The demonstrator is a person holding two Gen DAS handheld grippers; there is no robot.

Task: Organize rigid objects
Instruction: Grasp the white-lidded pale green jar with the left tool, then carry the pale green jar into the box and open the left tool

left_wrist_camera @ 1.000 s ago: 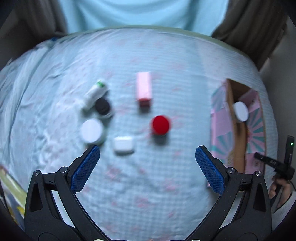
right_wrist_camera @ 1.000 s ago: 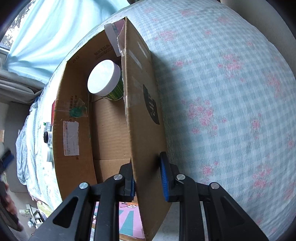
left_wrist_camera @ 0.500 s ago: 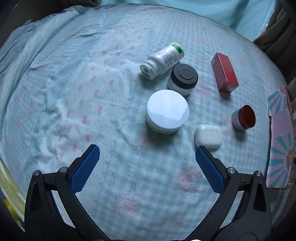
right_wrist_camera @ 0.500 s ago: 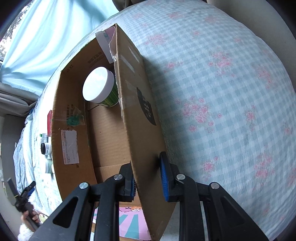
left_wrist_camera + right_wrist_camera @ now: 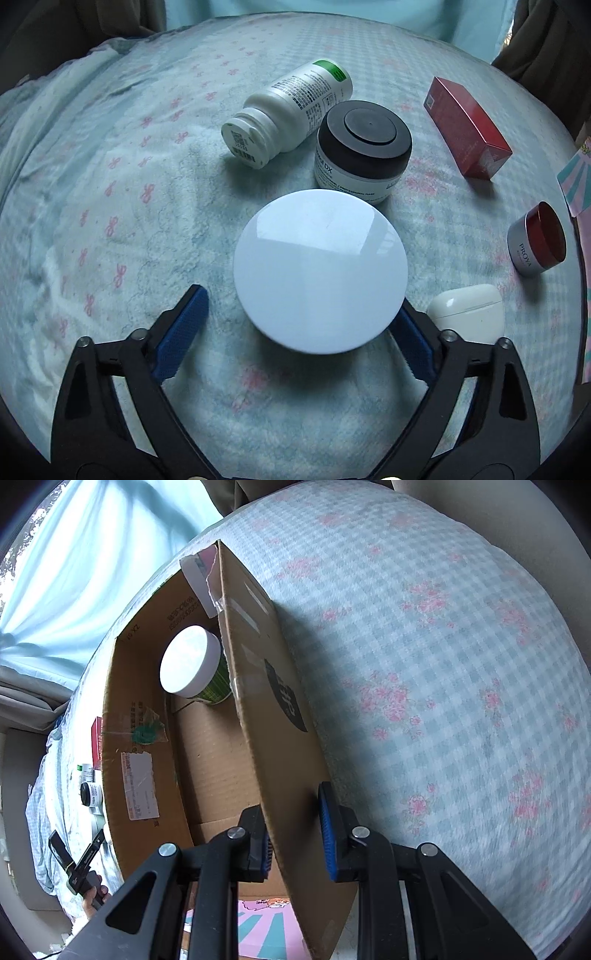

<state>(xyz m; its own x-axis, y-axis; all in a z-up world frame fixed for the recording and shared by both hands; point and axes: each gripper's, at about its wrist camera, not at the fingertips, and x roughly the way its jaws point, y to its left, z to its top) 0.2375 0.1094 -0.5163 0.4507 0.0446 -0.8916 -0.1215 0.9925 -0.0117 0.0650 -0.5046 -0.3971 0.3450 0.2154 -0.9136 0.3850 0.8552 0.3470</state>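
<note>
Two grippers appear, one per wrist view. The left gripper [image 5: 299, 325] points steeply down at the bed, and its jaws are closing around the white-lidded jar [image 5: 320, 269], which stands upright between them. The blue pad [image 5: 181, 332] on the picture's left stands clear of the jar with bedspread showing in the gap; the opposite pad is partly hidden beneath the lid's rim, so contact on that side cannot be judged. No grip is yet made. Beyond the jar stands a dark-lidded jar [image 5: 364, 147], just beside it, and a white pill bottle [image 5: 288, 110] lies on its side against that jar. A red carton [image 5: 467, 127] lies farther right, a small red-capped pot [image 5: 537, 240] stands near the right edge, and a white earbud case [image 5: 467, 308] rests just beside the right finger. All sit on the checked bedspread [image 5: 110, 206].

The right gripper [image 5: 295, 834] is clenched on the near side wall of the cardboard box [image 5: 266, 716], one pad inside and one outside the panel, and it too is angled steeply downward. Inside the box, at its far corner, a green jar with a white lid [image 5: 190, 661] stands upright. At the lower left of this view a hand [image 5: 92, 893] holding the other gripper's handle is visible.
</note>
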